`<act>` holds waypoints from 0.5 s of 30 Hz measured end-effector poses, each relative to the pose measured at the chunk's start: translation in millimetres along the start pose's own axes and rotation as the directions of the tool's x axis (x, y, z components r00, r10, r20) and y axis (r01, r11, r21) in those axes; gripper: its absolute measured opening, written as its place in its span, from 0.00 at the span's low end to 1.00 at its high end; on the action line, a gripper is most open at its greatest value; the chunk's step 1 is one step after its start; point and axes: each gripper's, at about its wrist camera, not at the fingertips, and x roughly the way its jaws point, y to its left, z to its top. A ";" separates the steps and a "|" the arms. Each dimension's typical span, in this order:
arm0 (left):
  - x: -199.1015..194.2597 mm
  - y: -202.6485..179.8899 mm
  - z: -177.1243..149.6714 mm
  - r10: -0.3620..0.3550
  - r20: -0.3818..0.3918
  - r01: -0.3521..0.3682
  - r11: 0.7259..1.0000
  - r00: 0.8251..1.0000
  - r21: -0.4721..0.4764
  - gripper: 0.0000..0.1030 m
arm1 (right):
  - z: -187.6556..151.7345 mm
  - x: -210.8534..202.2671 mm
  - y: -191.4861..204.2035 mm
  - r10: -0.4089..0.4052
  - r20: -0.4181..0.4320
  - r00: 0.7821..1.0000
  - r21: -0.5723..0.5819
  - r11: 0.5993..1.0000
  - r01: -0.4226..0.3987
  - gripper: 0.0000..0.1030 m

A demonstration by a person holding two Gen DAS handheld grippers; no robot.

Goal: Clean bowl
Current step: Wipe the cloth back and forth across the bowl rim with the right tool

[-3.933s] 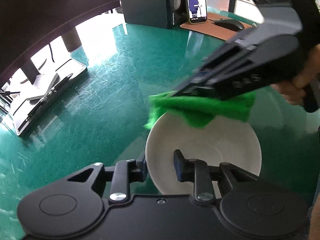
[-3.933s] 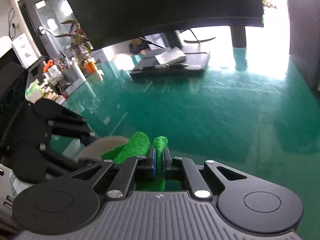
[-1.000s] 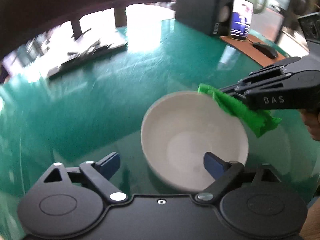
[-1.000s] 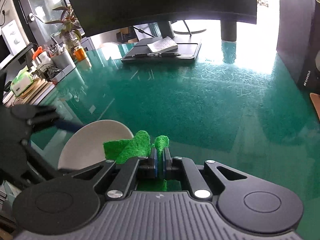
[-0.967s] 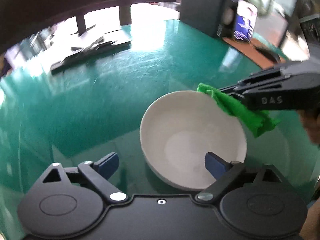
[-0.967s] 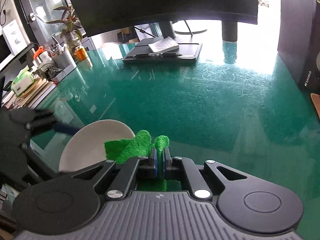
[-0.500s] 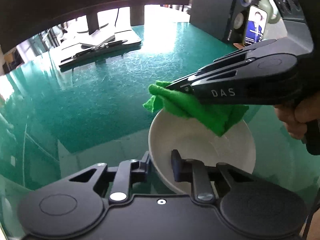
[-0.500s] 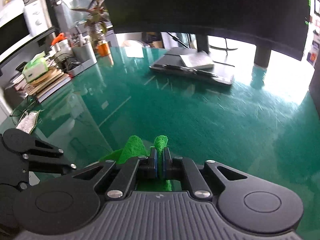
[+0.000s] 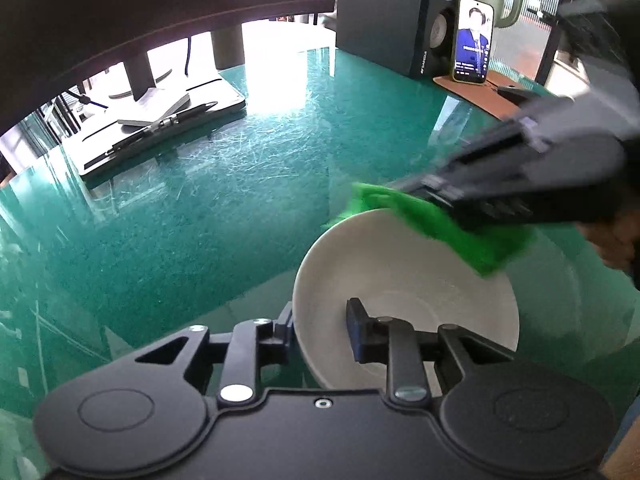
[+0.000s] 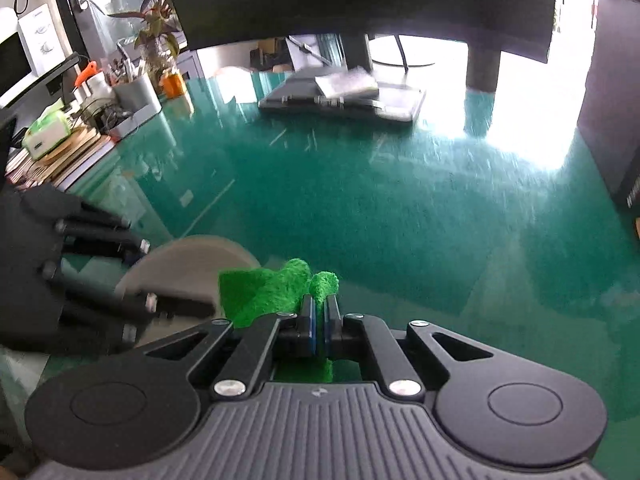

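The left tool (image 9: 318, 326) has closed again on the near rim of the white bowl (image 9: 404, 280): a second ago its fingers stood wide apart either side of the bowl, and now one finger sits inside the wall and the other outside, pinched on the rim. The bowl is on the green bench (image 9: 200, 220), near the front and slightly tilted toward the holder, or so it looks from the left view.

The right tool (image 10: 319, 312) is shut tight on the green cloth (image 9: 440, 224), with a wad of it bulging out past the fingertips. A second ago that cloth hung clear of the bowl at its right edge; half a second ago it came over the far rim, and now it lies across the far right part of the rim, touching it. The right tool is blurred, so I judge it is in mid-stroke.

To me this means a pause for a regrip is over and the wiping has resumed, with the bowl steadied for it. The inside looks plain white with no dirt I can make out, so how much is left I cannot say. The phone (image 9: 472, 40) and speaker (image 9: 384, 12) at the back stand well apart from all this.
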 end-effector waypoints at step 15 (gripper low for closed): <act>6.2 0.7 5.8 -0.017 -0.002 0.017 0.999 1.000 0.038 0.29 | -18.2 -10.6 -15.0 0.014 -0.025 1.000 0.003 1.000 -0.014 0.05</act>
